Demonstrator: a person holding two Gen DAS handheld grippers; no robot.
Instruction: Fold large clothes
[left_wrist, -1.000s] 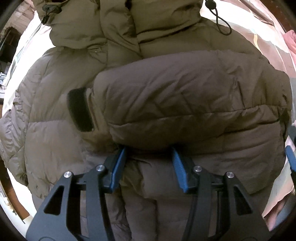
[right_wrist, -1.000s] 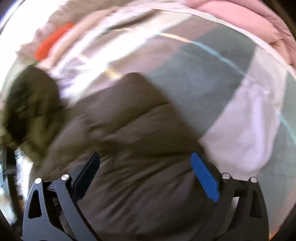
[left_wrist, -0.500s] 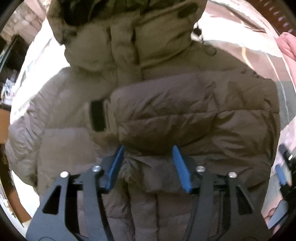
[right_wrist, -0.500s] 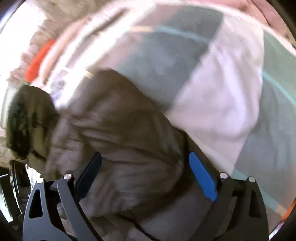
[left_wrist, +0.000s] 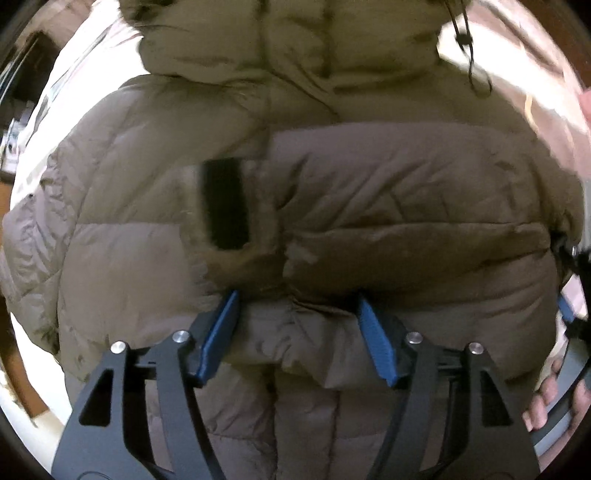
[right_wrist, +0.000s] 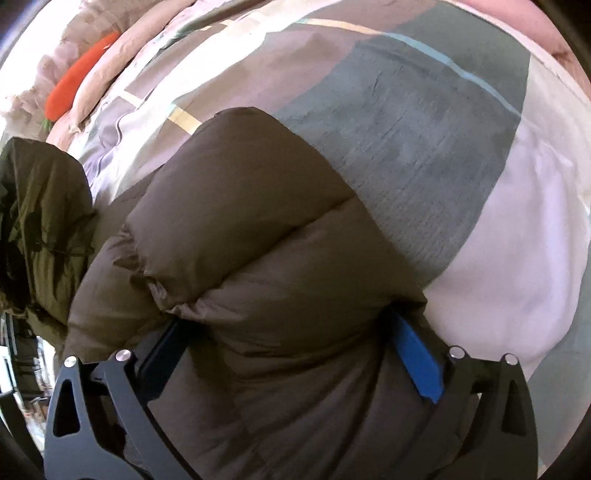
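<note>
Item: brown hooded puffer jacket (left_wrist: 369, 206), lying on a patchwork bedspread (right_wrist: 424, 122), one sleeve folded across its chest. Likely light, soft, springy, slick; best pinched at a quilted seam or the cuff (left_wrist: 225, 203)

Left gripper (left_wrist: 295, 314): pointing down over the jacket, jaws just widening, pads apart with fabric bulging between, nothing gripped

Right gripper (right_wrist: 291, 339): angled steeply down at the jacket's side, jaws wide, straddling a padded fold, unpinched

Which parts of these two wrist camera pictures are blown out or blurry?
Left wrist view: the bedding beside the jacket's hood is overexposed, and the black sleeve cuff is smeared by motion. Right wrist view: the jacket is fairly sharp, while the far bedding near the orange carrot-shaped toy washes out, with fisheye bending throughout.
</note>
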